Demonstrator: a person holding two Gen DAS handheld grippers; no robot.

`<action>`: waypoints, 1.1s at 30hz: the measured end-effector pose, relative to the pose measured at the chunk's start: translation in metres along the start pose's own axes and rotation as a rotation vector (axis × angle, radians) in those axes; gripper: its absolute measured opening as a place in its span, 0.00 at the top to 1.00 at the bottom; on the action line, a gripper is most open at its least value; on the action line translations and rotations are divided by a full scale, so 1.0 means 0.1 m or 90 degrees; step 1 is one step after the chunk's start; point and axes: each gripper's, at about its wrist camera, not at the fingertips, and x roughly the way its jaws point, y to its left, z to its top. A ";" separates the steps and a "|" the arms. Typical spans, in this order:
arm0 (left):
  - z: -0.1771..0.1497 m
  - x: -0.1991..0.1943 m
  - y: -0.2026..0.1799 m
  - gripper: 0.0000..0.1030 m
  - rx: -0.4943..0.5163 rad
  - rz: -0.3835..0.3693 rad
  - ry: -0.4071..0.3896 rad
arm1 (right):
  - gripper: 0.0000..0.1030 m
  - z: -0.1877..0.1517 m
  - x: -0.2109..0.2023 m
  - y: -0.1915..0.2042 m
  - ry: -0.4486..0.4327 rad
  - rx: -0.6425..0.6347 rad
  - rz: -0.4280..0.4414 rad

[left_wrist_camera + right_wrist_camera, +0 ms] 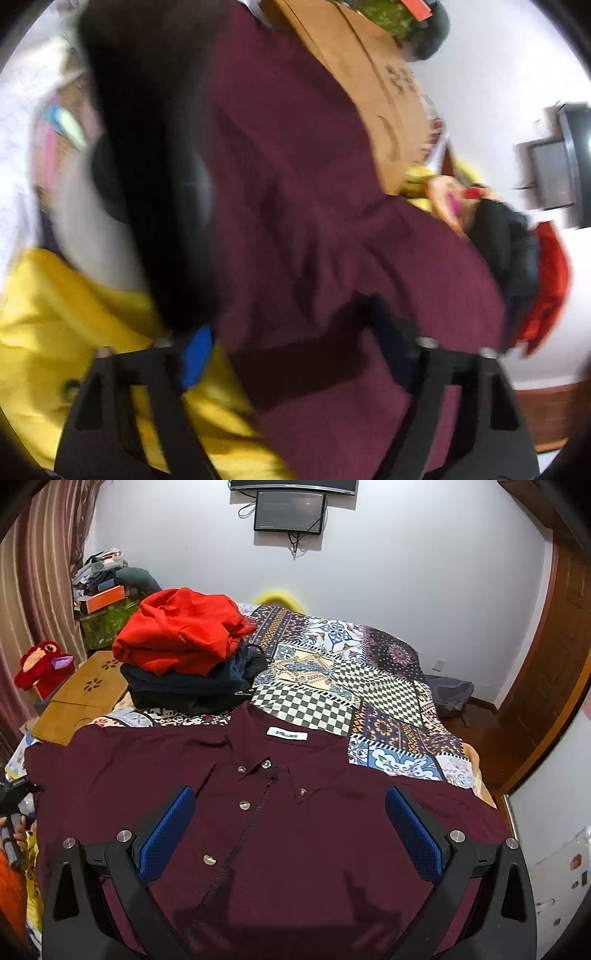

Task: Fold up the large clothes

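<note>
A maroon button-up shirt lies front-up on the patterned bedspread, collar toward the far end, white label showing. My right gripper is open and empty, hovering over the shirt's chest, one blue pad on each side of the placket. The left wrist view is blurred and tilted. In it the same shirt fills the middle. My left gripper is open over the shirt's edge, with one blue pad showing at left and the other dark in shadow.
A stack of folded clothes, red on top over dark ones, sits at the bed's far left. A wooden lap table and red plush toy lie left of it. A yellow garment lies beside the shirt. A cardboard box stands behind.
</note>
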 end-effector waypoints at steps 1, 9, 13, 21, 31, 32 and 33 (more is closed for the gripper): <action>0.00 -0.01 -0.03 0.46 0.002 -0.002 -0.003 | 0.01 -0.01 0.00 -0.01 0.001 0.003 -0.001; -0.12 -0.38 -0.81 0.93 0.195 0.132 -0.100 | 0.01 -0.06 -0.09 -0.07 -0.013 0.003 -0.011; -0.24 -0.60 -1.18 0.95 0.263 0.141 -0.161 | 0.01 -0.08 -0.15 -0.14 -0.025 0.008 -0.004; -0.90 -1.29 -2.34 0.95 0.434 0.022 -0.248 | 0.01 -0.16 -0.29 -0.31 -0.053 0.018 -0.015; -2.20 -1.29 -3.40 0.95 0.639 -0.129 -0.168 | 0.01 -0.32 -0.41 -0.58 -0.064 0.068 0.008; -2.34 -1.20 -3.45 0.95 0.662 -0.120 -0.154 | 0.01 -0.33 -0.42 -0.60 -0.064 0.070 0.008; -2.48 -1.09 -3.48 0.95 0.682 -0.106 -0.139 | 0.01 -0.35 -0.43 -0.61 -0.064 0.071 0.008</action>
